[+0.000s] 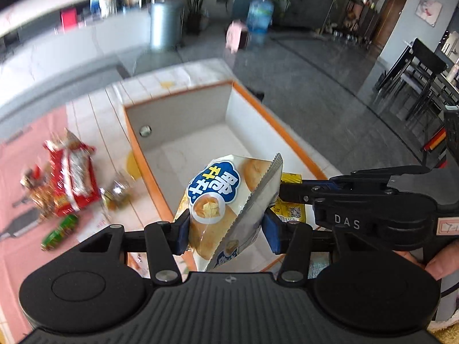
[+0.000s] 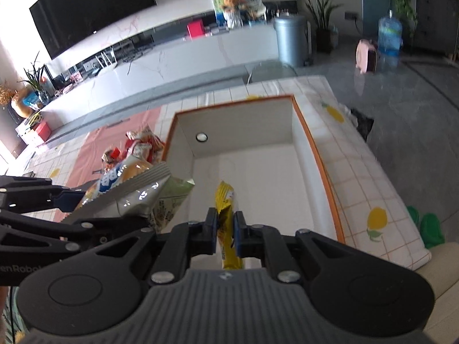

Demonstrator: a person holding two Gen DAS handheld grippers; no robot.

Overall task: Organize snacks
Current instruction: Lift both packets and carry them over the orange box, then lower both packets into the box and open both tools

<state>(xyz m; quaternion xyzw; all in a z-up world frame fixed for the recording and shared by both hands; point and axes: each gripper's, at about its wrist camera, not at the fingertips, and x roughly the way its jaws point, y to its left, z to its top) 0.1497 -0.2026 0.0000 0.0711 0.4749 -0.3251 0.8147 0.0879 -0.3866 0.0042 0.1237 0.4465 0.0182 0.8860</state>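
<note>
My left gripper (image 1: 226, 230) is shut on a white snack bag with a blue logo (image 1: 226, 197), held over the near left rim of the open orange-edged box (image 1: 275, 132). The bag also shows in the right wrist view (image 2: 126, 180). My right gripper (image 2: 225, 230) is shut on a thin yellow snack packet (image 2: 226, 206), held over the near end of the box (image 2: 315, 154). In the left wrist view the right gripper's fingers (image 1: 295, 192) reach in from the right with the yellow packet (image 1: 289, 209).
Loose snacks lie left of the box on a pink mat: a red bag (image 1: 71, 177), a green packet (image 1: 58, 232), a small clear packet (image 1: 116, 192). A greenish bag (image 2: 169, 203) sits under the left gripper. The tiled tablecloth (image 2: 358, 172) ends at the right.
</note>
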